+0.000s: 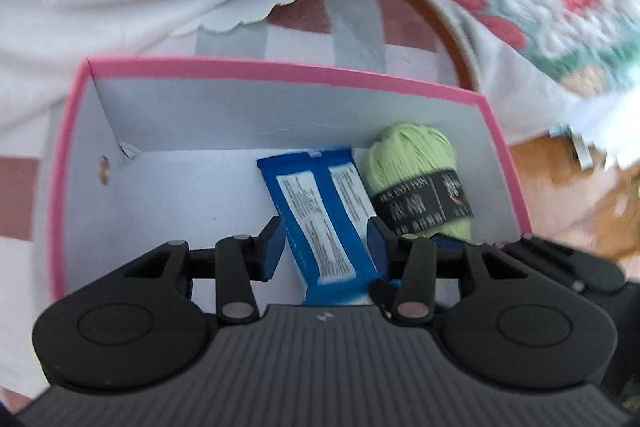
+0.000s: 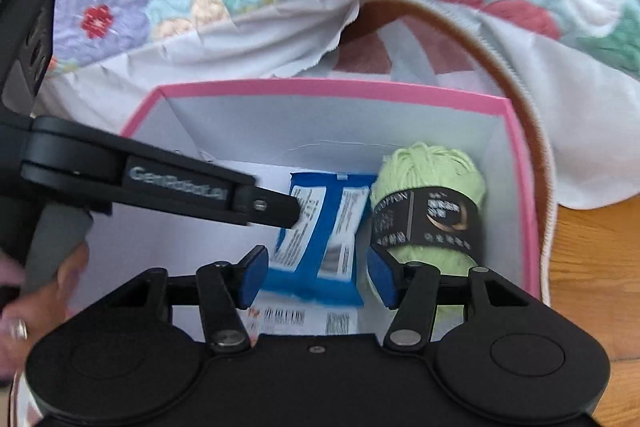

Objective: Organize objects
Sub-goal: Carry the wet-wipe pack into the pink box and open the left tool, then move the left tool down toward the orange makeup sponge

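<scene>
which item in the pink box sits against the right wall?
The light green yarn ball with the black paper band, tucked against the pink box's right wall. The blue packet lies flat beside it, nearer the middle of the floor.

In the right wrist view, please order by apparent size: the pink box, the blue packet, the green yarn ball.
Largest to smallest, as they look in this view:
1. pink box, clearly the largest; it holds the other two
2. blue packet and green yarn ball: they look about alike, so I do not rank them
</scene>
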